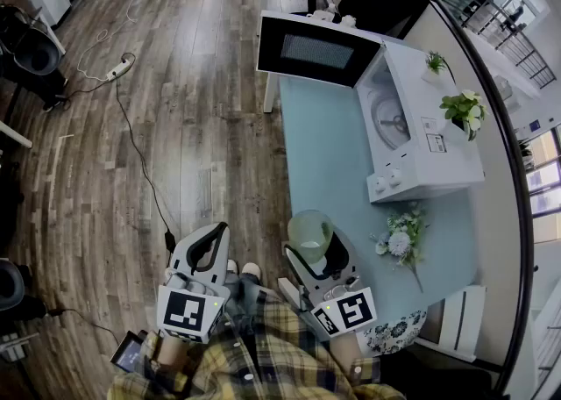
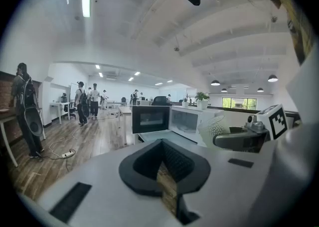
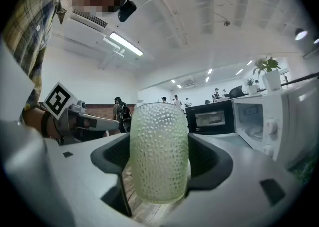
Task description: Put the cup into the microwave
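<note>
The right claw point(image 3: 160, 159), spread wide, holds the bumpy green glass cup point(image 3: 158, 141) upright; the open white microwave point(image 3: 269, 119) lies ahead, a little right.

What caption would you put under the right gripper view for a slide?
The right gripper holds a dimpled, pale-green cup upright between its jaws, with the open microwave ahead.

The pale green dimpled cup point(image 1: 310, 233) stands upright in the right gripper point(image 1: 316, 253), well apart from the white microwave point(image 1: 421, 126), whose door is open.
</note>
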Action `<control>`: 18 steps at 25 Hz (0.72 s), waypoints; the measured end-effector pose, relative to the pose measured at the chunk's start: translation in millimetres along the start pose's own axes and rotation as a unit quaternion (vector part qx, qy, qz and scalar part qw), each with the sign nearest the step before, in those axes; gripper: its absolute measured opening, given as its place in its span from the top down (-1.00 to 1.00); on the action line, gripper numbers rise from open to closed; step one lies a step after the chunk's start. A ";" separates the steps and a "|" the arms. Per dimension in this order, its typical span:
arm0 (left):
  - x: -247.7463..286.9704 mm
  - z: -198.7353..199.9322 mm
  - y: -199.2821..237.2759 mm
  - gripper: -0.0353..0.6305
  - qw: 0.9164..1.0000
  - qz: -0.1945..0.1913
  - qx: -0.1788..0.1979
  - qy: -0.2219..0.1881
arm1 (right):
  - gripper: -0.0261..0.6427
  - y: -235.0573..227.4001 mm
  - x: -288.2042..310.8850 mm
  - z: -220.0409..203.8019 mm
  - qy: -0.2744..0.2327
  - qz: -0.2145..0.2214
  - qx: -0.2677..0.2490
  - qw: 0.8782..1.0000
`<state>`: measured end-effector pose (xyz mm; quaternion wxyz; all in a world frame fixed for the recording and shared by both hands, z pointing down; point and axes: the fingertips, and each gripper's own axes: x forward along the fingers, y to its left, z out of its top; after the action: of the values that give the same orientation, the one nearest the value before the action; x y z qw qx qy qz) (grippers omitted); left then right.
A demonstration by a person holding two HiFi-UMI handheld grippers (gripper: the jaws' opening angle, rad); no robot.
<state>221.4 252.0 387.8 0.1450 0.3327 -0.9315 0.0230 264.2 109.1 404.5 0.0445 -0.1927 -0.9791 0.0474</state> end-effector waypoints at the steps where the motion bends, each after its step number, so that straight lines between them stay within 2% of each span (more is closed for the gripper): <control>1: -0.8 -0.8 0.4 0.93 1.000 -0.003 0.001 -0.001 | -0.12 1.5 0.7 0.8 -0.001 0.001 -0.001 1.000; 9: -1.6 -0.9 10.5 0.92 1.000 0.003 0.005 0.000 | -0.12 1.8 2.6 2.8 -0.004 -0.005 -0.003 1.000; 14: -1.5 0.5 18.6 0.92 1.000 0.017 0.016 -0.001 | -0.12 4.7 5.5 1.2 -0.010 0.006 0.000 1.000; 18: -0.9 -4.2 20.9 0.92 1.000 0.027 0.009 0.003 | -0.12 6.2 5.3 1.0 -0.009 0.019 0.003 1.000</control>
<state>210.1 269.4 392.7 0.1444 0.3082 -0.9396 0.0366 261.6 116.8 403.2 0.0359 -0.2109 -0.9754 0.0533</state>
